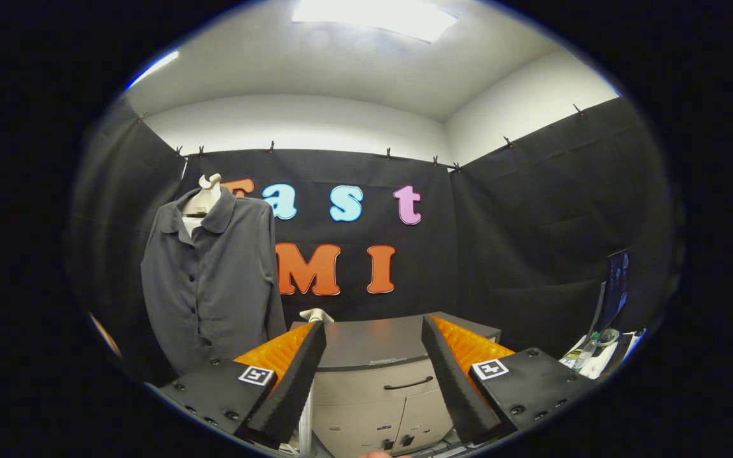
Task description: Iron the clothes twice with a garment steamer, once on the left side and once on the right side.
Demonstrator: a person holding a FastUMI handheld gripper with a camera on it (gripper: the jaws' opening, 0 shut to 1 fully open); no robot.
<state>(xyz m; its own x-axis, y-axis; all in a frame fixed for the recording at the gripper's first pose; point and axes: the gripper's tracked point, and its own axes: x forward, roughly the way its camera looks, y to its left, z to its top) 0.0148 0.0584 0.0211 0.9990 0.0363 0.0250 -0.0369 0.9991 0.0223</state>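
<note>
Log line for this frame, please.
gripper: open, empty | shirt: hanging on mannequin, beyond left finger | cabinet: ahead | steamer: unconfirmed

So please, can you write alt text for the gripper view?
The open claw holds nothing and points at a grey cabinet. Beyond its left finger, a dark grey shirt hangs on a pale mannequin, in front of the black booth wall.

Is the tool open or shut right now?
Open: the tool has its fingers spread apart, holding nothing, with the cabinet showing between them.
</note>
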